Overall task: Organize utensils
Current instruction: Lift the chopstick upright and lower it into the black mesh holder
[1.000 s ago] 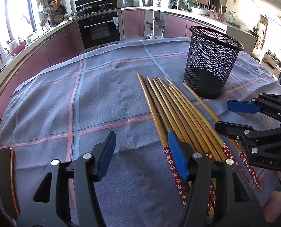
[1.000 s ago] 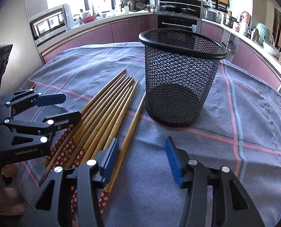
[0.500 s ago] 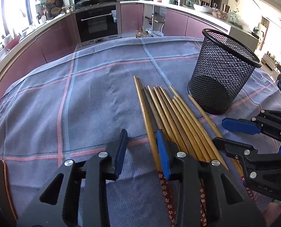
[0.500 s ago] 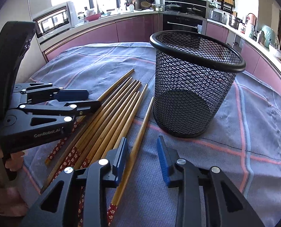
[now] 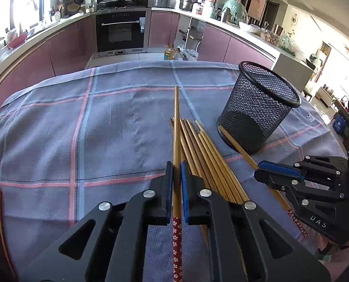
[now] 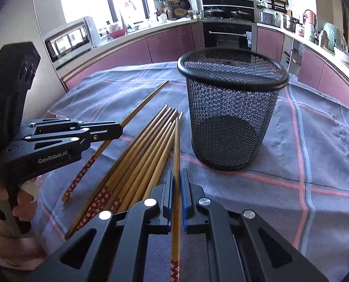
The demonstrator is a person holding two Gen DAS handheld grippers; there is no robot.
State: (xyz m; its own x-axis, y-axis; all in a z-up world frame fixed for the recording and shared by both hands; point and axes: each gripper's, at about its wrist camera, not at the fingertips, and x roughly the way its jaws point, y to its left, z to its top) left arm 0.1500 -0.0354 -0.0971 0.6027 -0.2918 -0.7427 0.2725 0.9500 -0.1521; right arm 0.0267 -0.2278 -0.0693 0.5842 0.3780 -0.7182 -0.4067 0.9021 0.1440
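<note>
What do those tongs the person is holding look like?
Both are matte black, angular frames with triangular cutouts and silver rivets. Each finger ends in a blue pad. The left tongs carry white "GenRobot.AI" lettering on the side; the right tongs show "DAS". No cables or sleeves are visible.

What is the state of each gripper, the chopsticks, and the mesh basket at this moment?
left gripper: shut on one chopstick, lifted off the pile.
right gripper: shut on another chopstick.
remaining chopsticks: lying in a bundle on the cloth.
mesh basket: upright, empty.
</note>
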